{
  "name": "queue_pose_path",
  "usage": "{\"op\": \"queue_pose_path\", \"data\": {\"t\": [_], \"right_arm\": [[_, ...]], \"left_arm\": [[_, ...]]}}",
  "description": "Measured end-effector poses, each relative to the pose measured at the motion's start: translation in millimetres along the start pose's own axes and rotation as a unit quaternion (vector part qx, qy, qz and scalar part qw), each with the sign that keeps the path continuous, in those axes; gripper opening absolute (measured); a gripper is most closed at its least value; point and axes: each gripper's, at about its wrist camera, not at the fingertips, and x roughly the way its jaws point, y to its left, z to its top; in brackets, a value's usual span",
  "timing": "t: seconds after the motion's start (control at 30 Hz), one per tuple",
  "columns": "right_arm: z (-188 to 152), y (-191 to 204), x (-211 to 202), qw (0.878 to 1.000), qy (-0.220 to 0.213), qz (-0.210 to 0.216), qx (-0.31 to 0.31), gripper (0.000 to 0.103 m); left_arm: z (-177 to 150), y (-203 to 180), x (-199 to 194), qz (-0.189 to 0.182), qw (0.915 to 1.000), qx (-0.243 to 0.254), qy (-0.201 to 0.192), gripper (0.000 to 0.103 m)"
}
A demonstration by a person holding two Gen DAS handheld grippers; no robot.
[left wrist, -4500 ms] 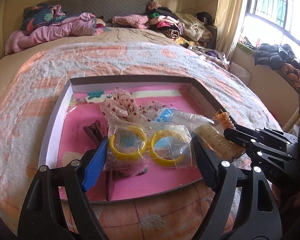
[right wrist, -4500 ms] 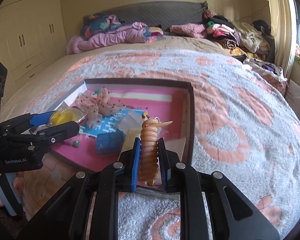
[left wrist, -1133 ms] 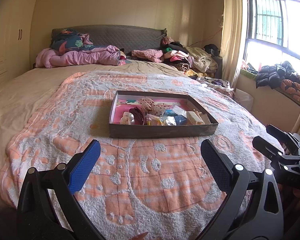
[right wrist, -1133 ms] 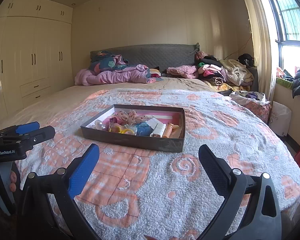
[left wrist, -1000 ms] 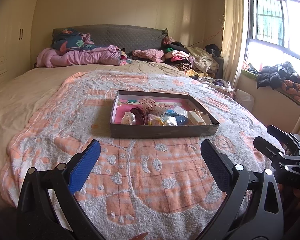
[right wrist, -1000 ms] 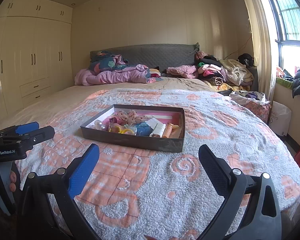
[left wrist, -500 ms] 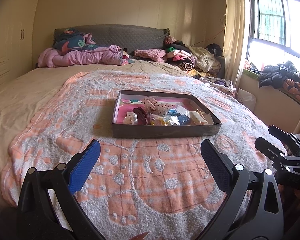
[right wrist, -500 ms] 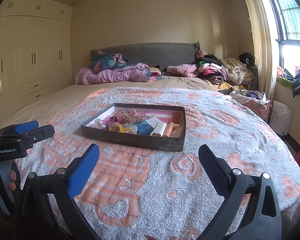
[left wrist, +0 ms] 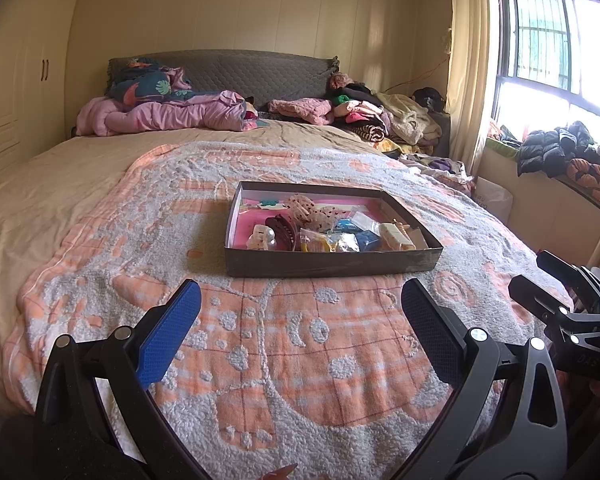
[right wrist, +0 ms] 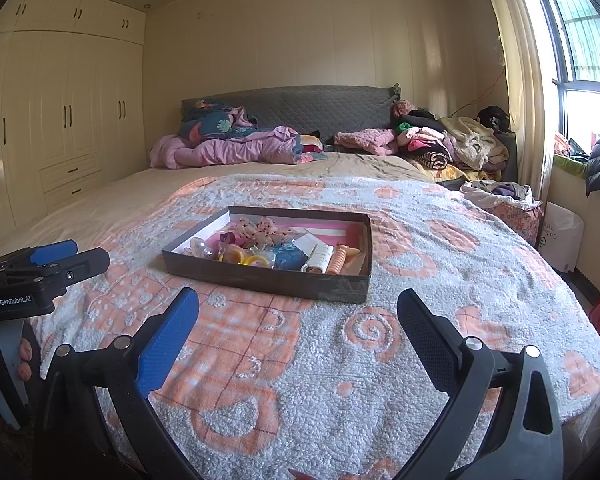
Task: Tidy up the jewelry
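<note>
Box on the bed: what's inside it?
The box holds a spiral orange clip, white comb, blue packet, yellow rings, dark claw clip and dotted bows. They overlap, so anything beneath is hidden.

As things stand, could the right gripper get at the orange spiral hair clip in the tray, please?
Probably yes. The right gripper is open and empty, the spiral hair clip lies uncovered near the tray's right end, and only bare blanket lies between. The low tray wall means coming in from above.
</note>
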Motion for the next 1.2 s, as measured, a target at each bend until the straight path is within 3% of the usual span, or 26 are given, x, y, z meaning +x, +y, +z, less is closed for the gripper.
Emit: {"op": "queue_pose_path", "data": {"t": [1.2], "right_arm": [[0.2, -1.2, -1.6, 1.000, -0.002, -0.001, 0.000, 0.097]], "left_arm": [[1.8, -4.1, -3.0, 0.000, 1.0000, 0.002, 0.000, 0.092]]}}
